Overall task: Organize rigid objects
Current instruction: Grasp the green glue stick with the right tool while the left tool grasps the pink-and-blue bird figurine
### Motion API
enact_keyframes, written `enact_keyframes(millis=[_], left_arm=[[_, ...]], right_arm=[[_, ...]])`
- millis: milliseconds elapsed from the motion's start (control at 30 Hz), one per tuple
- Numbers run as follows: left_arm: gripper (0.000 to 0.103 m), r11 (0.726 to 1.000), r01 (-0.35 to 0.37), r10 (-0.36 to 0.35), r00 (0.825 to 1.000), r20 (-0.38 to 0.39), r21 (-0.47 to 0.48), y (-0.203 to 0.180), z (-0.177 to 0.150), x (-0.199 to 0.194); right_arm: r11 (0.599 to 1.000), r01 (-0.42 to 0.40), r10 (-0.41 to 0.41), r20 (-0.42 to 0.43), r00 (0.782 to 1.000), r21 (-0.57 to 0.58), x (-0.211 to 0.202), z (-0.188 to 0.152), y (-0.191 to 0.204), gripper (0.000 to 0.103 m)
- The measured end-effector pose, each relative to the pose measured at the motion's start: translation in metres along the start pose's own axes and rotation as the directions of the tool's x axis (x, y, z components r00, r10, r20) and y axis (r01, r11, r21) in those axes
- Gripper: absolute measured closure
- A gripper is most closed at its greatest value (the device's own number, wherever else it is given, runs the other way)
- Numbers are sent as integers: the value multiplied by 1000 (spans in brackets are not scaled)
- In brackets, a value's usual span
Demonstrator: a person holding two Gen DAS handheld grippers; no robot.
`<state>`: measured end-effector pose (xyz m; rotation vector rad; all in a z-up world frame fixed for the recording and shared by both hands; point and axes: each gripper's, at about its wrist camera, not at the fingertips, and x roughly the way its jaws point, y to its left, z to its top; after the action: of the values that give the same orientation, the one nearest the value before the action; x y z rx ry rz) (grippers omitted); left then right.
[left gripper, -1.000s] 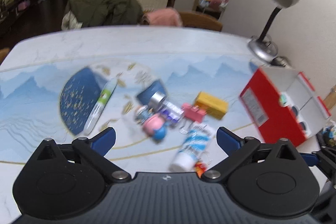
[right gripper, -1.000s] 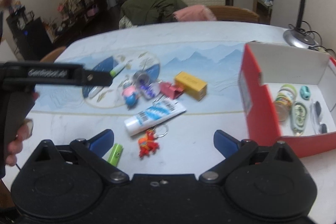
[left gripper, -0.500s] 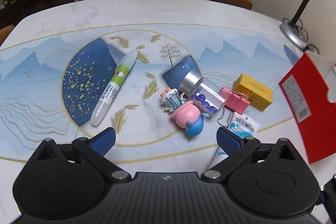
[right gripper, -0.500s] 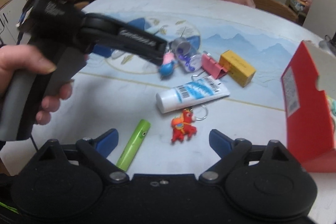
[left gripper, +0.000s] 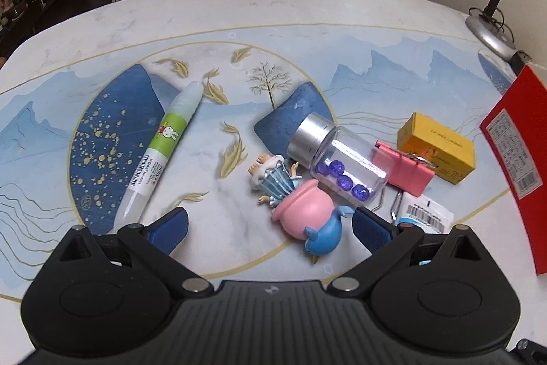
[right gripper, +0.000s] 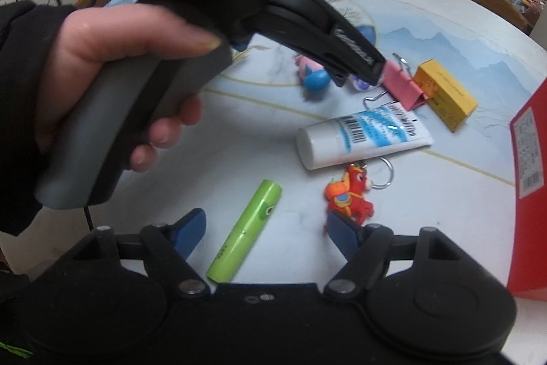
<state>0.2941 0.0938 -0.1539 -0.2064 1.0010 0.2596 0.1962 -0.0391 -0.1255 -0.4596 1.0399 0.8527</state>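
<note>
Barcodes mark the glue pen, white tube and red box; their printed text is unreadable.

Both my wrist cameras look steeply down from close over the table, the left one over the far clutter, the right one nearer me, sharing the pink figurine, binder clip and yellow box.

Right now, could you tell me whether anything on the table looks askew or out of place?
Yes. The clear bottle with purple beads lies on its side, and the pink-and-blue figurine is toppled against it. The rest is a loose scatter: glue pen, pink binder clip, yellow box.
</note>
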Motion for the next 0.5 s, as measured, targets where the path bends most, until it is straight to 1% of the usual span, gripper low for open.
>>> enact_keyframes(millis=[100,167,233,333,367,433,500], left_arm=[[0,1000,2,-2,1000,-1,10,-1,0,5],[0,1000,-2,2,1000,-3,12,-1,0,8],[1,1000,0,0,1000,0,10,0,0,10],[1,1000,1,-2,1000,11,21,-1,0,12],[3,1000,6,-6,1000,17,25,-1,0,12],[8,999,12,-13,999,30,40,-3,0,10],[15,999,19,-21,999,36,49,-4,0,9]], right_arm=[[1000,-7,7,-11,1000,-6,5,1,2,30],[1000,-13,13,-10,1000,-13,6,2,4,30],[1000,-10,10,-13,1000,-25,8,3,7,35],[999,1,-1,-19,1000,-32,12,6,8,39],[999,3,-3,-20,1000,-34,12,5,10,40],[999,9,-10,-22,1000,-38,13,6,10,49],[999,12,-13,-27,1000,-35,15,5,10,53]])
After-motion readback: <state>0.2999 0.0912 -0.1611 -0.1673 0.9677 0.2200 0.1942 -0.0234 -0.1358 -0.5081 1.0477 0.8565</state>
